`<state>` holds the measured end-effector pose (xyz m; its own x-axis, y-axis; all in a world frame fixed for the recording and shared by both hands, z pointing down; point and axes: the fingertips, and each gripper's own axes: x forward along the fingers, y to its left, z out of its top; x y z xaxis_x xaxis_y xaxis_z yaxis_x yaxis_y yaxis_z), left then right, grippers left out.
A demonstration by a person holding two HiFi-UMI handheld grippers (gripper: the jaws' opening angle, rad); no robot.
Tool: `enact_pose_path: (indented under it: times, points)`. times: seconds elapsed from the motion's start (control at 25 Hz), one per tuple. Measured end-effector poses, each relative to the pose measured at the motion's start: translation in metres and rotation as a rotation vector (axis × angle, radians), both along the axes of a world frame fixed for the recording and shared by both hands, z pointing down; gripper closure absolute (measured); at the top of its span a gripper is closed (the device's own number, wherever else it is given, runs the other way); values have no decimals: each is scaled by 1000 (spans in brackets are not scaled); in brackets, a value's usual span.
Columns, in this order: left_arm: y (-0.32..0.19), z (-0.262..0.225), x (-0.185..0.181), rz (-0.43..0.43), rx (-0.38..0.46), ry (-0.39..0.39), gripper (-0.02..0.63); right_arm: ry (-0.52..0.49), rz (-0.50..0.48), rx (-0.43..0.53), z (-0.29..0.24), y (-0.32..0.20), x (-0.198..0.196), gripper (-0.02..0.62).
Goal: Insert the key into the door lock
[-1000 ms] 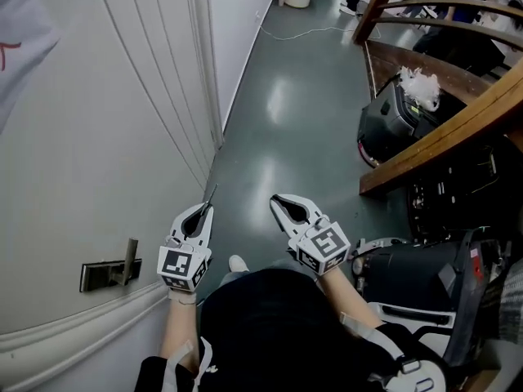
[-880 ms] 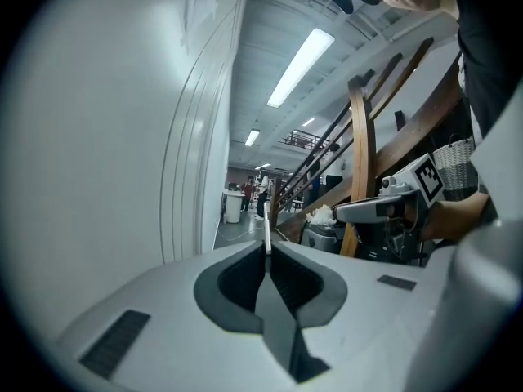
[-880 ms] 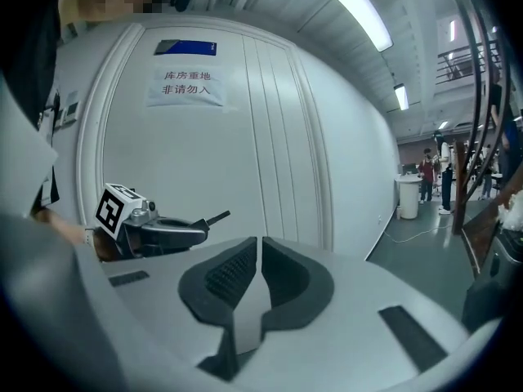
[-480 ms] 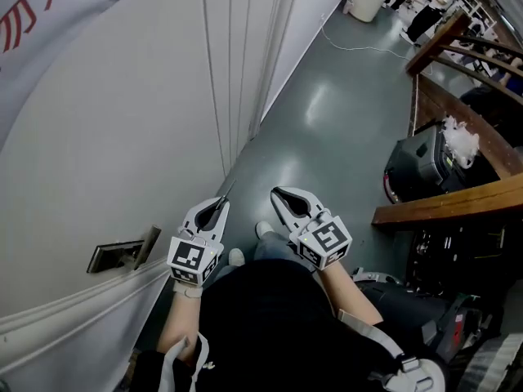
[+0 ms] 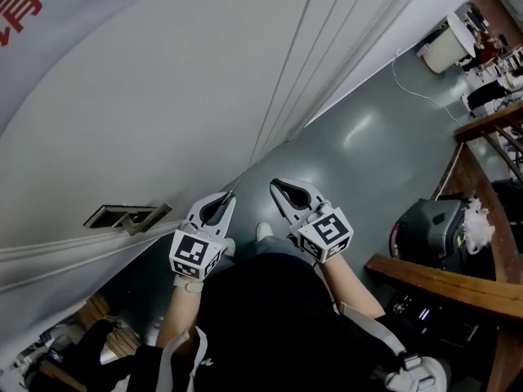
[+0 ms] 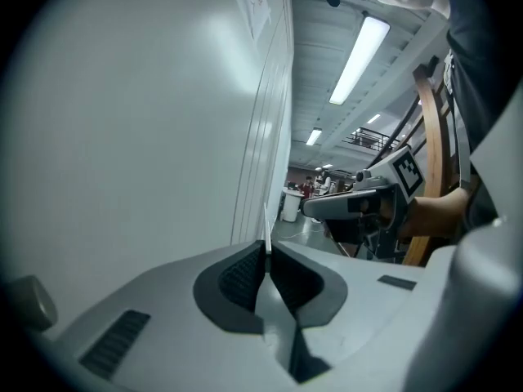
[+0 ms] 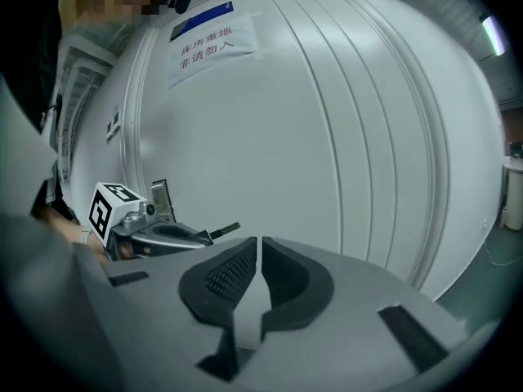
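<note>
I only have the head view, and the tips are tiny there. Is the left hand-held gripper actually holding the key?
Observer: Yes. In the left gripper view, the left hand-held gripper is shut on the key, and its thin blade sticks out past the tips.
Operator: And the right one?
Observer: The right hand-held gripper has its jaws almost together, with nothing between them.
Operator: Is the key at the lock?
Observer: No. The right gripper view shows the blade tip in free air in front of the door, apart from the metal handle.
</note>
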<state>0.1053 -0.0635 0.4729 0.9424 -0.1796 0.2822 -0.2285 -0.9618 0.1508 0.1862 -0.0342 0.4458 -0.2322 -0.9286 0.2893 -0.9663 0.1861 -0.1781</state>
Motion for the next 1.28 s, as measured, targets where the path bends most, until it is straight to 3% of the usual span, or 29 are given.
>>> enact_pose_path:
  times: [0.44,0.84,1.04,1.28]
  points:
    - [-10,27,-67,-358,-108,7,581,-29,-361,-21,21,-41,-57,568]
    - [9,42,-135,-610,-184,51,581,-30,-567,-31,19,-43,-108,568]
    - [15,48,-171,-701,-246,120,581,-21,-619,-35,19,-39,-133,568]
    - [12,58,-212,-792,-374,272,581,-4,-645,-54,19,-36,-158,568]
